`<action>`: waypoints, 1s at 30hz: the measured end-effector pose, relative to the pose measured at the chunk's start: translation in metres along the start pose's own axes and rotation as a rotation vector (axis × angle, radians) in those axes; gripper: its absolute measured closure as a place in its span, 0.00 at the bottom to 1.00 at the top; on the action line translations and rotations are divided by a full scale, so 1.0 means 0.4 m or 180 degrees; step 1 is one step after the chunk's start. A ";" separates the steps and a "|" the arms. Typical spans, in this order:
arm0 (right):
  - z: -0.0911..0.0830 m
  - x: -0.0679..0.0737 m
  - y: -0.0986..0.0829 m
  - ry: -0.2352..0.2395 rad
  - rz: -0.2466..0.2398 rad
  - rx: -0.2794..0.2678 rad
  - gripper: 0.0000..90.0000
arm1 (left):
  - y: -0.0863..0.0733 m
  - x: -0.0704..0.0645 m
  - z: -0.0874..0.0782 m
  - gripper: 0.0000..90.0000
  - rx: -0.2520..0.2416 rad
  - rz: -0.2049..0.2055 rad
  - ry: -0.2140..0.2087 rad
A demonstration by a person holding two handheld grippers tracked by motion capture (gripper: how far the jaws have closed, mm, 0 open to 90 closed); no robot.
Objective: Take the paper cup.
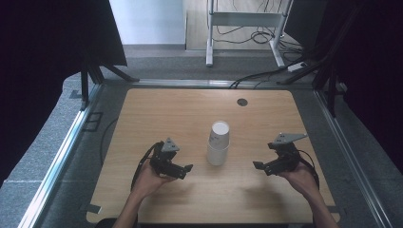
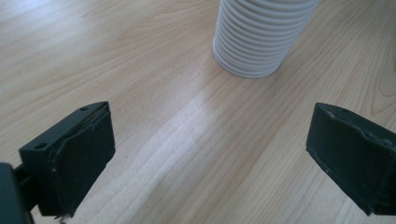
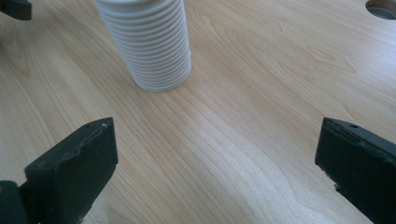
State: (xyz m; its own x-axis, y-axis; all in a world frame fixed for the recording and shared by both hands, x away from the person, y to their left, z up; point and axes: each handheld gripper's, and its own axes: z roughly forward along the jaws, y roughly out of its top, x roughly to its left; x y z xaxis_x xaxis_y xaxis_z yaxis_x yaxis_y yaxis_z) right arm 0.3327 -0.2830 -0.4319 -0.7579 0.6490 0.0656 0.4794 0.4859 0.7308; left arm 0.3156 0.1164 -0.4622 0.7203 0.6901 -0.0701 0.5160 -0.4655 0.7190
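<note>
A stack of white paper cups (image 1: 218,142) stands upside down near the middle of the wooden table (image 1: 157,109). Its ribbed rims show in the left gripper view (image 2: 261,37) and in the right gripper view (image 3: 149,42). My left gripper (image 1: 186,172) is held to the left of the stack, a short way off, jaws wide apart and empty (image 2: 210,154). My right gripper (image 1: 259,167) is held to the stack's right, also open with nothing between its jaws (image 3: 215,158). Both point inward at the stack.
A round cable hole (image 1: 242,102) sits near the table's far edge, seen too in the right gripper view (image 3: 383,8). Metal rails run along both sides of the table. A desk frame with cables stands on the floor beyond.
</note>
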 end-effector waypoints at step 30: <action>0.018 0.043 0.142 0.0194 -0.0311 0.0150 0.03 | 0.134 -0.030 0.056 0.07 -0.0070 0.0287 -0.0316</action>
State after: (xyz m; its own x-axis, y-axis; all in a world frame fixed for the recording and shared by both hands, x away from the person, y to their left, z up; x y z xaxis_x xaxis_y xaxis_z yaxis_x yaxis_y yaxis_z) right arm 0.3502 -0.2398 -0.3941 -0.8270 0.5610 0.0379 0.4210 0.5730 0.7032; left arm 0.3450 0.0706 -0.4385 0.8063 0.5872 -0.0718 0.4375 -0.5101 0.7405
